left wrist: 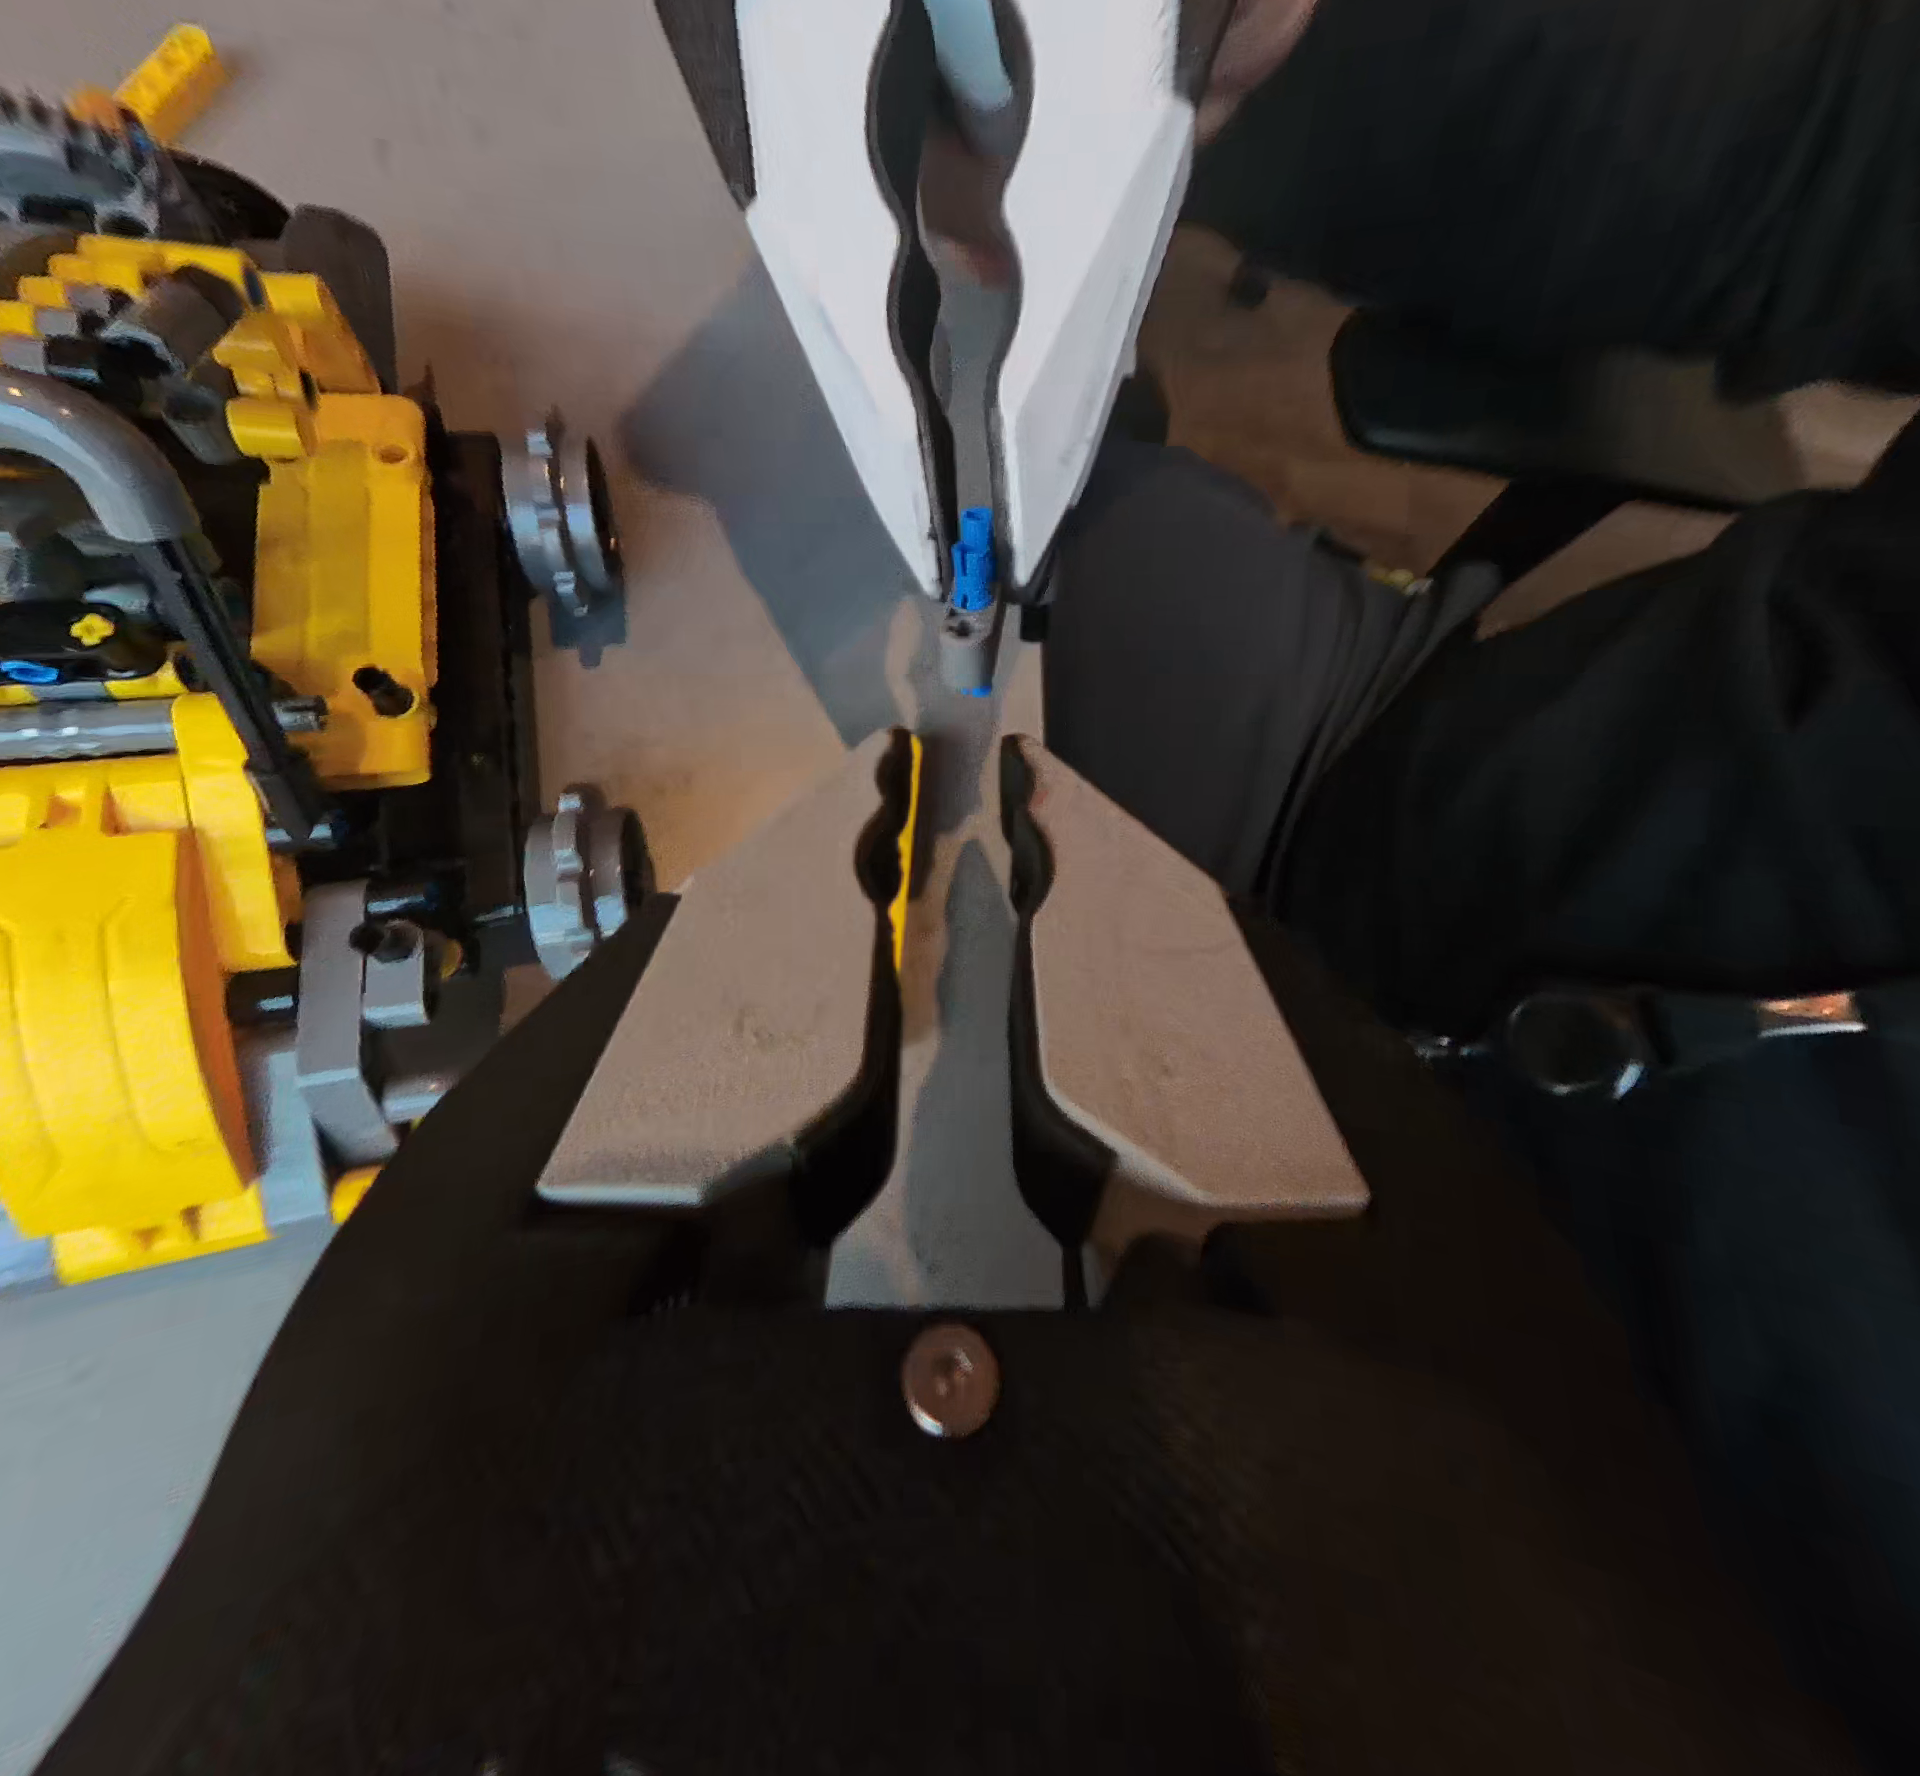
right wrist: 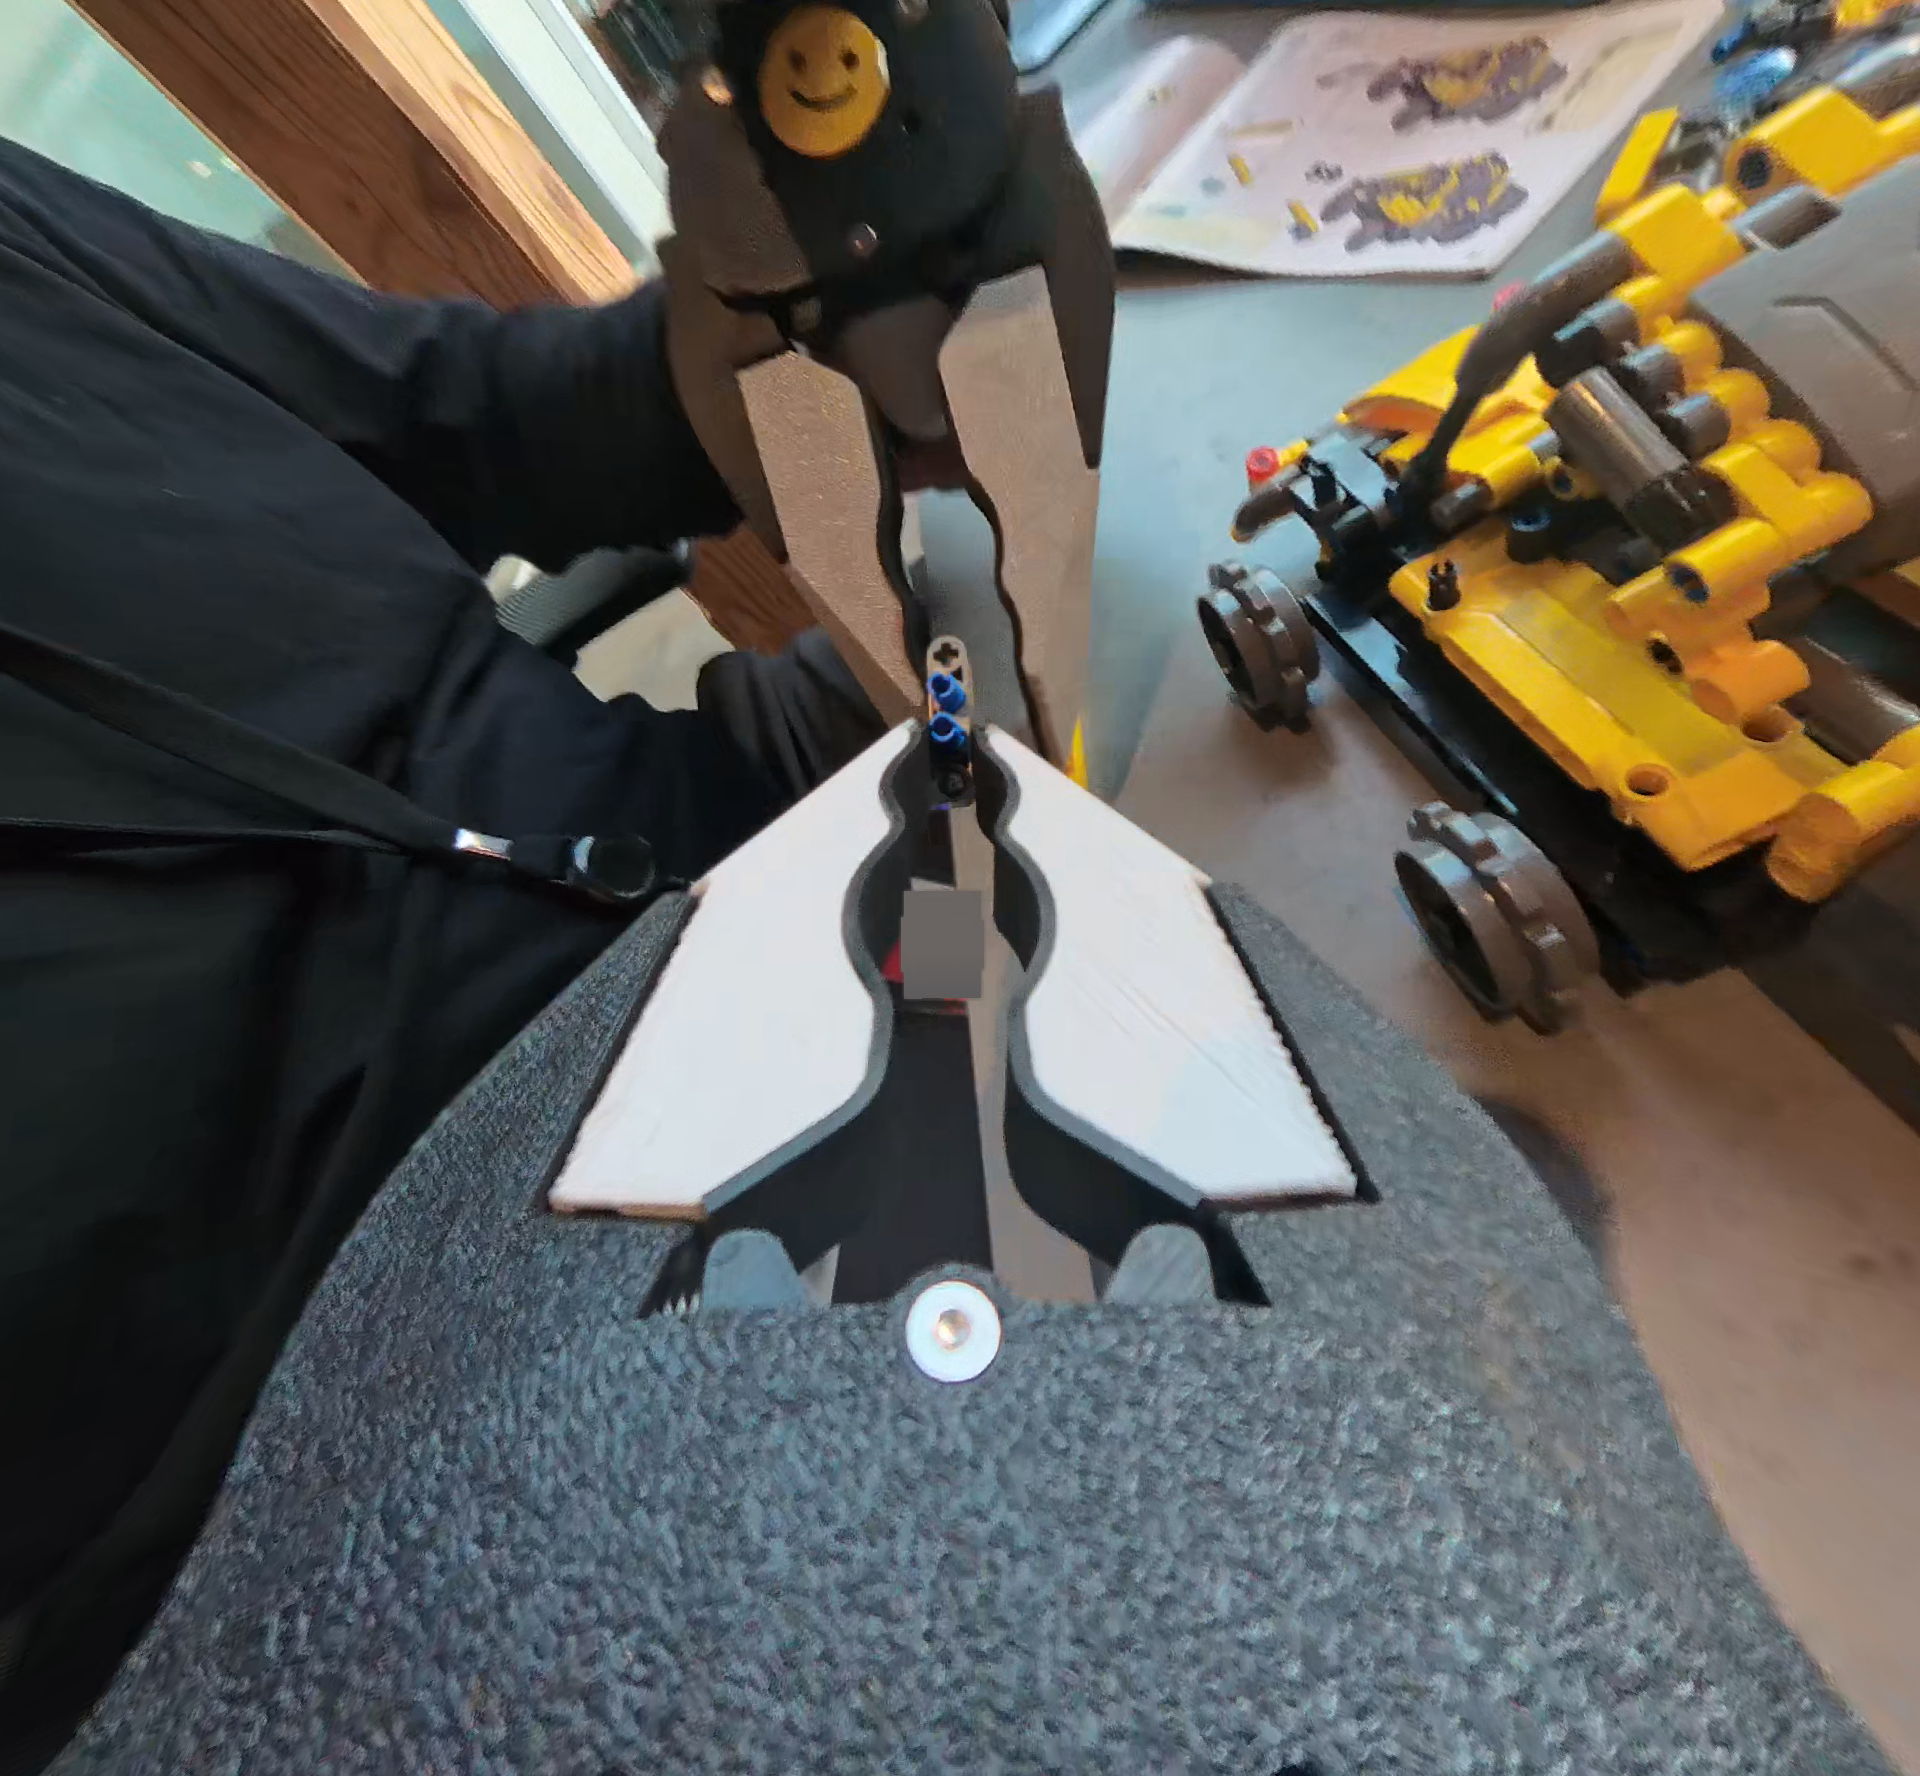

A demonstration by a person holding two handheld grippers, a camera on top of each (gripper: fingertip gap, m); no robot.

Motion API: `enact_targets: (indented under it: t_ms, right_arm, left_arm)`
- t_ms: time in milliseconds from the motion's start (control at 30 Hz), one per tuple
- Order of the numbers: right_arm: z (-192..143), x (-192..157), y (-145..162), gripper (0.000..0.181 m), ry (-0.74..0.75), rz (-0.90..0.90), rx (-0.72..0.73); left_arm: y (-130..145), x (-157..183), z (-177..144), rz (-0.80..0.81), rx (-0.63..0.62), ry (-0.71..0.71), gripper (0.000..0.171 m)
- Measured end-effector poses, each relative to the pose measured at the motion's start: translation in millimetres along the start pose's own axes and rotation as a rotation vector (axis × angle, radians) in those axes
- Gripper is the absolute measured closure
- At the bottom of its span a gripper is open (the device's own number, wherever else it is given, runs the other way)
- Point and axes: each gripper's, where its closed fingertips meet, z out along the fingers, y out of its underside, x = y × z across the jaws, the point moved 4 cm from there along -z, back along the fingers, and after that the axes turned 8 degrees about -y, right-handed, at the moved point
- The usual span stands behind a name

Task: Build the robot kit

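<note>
The right gripper (right wrist: 948,741) clenched a small grey plastic beam with two blue pins (right wrist: 948,724) at its tips. Facing it, the left gripper (left wrist: 961,744) stood slightly parted, a thin yellow plastic piece (left wrist: 908,817) against one finger. A yellow brick-built vehicle (right wrist: 1621,521) stood beside them on the grey table (right wrist: 1299,895).

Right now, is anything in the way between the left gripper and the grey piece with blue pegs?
Nothing visible. The left gripper faces the grey piece, held by the right gripper, across an open gap.
</note>
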Motion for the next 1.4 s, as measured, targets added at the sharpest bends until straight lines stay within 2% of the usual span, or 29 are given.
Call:
enact_targets:
  t_ms: [67,133,433,533,733,867,1033,1100,1233,1400]
  right_arm:
    - [-2,-4,0,0.174,-0.016,-0.025,0.036]
    - [-3,-4,4,0.173,-0.003,-0.036,0.04]
    - [0,-4,8,0.174,0.036,-0.075,0.027]
    - [1,-2,8,0.164,0.08,-0.107,0.012]
    - [6,-5,11,0.174,0.081,-0.147,-0.022]
    - [2,-4,8,0.174,0.029,-0.069,0.041]
    - [-7,-1,2,0.173,-0.047,0.08,0.161]
    - [-7,-4,0,0.173,-0.08,0.094,0.182]
    - [-6,-17,-5,0.173,-0.125,-0.016,0.199]
    - [-6,-45,-10,0.174,-0.052,-0.405,0.185]
  left_arm:
    - [-8,5,-4,-0.023,0.121,0.025,0.163]
    - [-12,8,-6,-0.057,0.184,0.036,0.162]
    - [-8,8,-1,-0.111,0.146,0.039,0.17]
    - [-7,10,1,-0.112,0.113,0.046,0.17]
    - [-10,11,-1,-0.066,0.101,-0.003,0.17]
    - [-10,10,-7,0.011,0.15,-0.1,0.166]
    - [-17,7,-18,0.143,0.233,-0.311,0.167]
    - [-21,9,-19,0.147,0.259,-0.33,0.168]
    - [-26,20,-18,0.112,0.309,-0.228,0.171]
    - [-36,43,-28,0.131,0.383,-0.074,0.171]
